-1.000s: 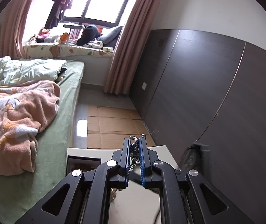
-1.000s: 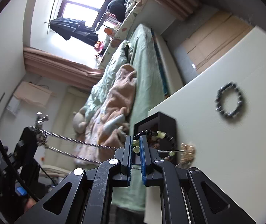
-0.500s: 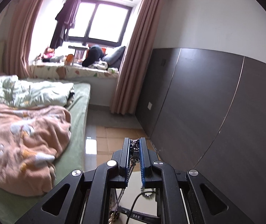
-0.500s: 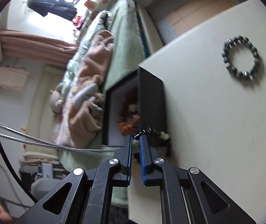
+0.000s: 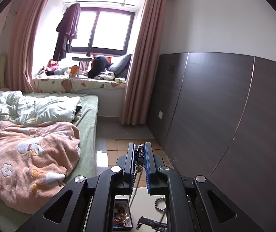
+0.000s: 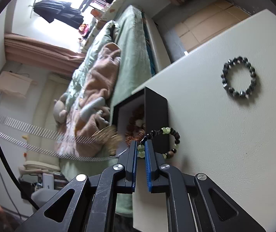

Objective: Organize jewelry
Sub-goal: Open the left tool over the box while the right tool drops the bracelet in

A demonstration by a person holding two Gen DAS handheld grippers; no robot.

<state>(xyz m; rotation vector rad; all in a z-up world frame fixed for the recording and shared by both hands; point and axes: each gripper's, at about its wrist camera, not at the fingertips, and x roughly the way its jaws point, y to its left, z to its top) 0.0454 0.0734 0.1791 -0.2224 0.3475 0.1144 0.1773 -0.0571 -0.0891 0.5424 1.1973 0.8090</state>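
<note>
The beaded bracelet (image 6: 165, 141), dark beads mixed with pale green ones, sits low and centre in the right wrist view, pinched at one green bead between the blue pads of the right gripper (image 6: 141, 150), jaws closed tight on it. The rest of the loop curls out to the right, over the corner of the black jewelry box (image 6: 155, 112), which stands open on the cream table (image 6: 225, 145) with brownish beads piled inside. Up at the right of that frame a dark faceted bracelet (image 6: 239, 77) lies flat on the table, well apart from the box. From the left edge a twisted silver chain (image 6: 31, 133) streaks across in two blurred strands toward the box mouth, a gold blur at its end.

Over in the left wrist view, the left gripper (image 5: 139, 150), bottom centre, is clamped on a bunched knot of that chain (image 5: 139, 154), the strand dropping straight down below the fingers. Under them the open box (image 5: 121, 215) shows at the bottom edge, the dark bracelet (image 5: 160, 204) just right of it. Beyond: a bed with a peach blanket (image 5: 27, 158) at left, pink curtains (image 5: 138, 61) framing the window at top.
</note>
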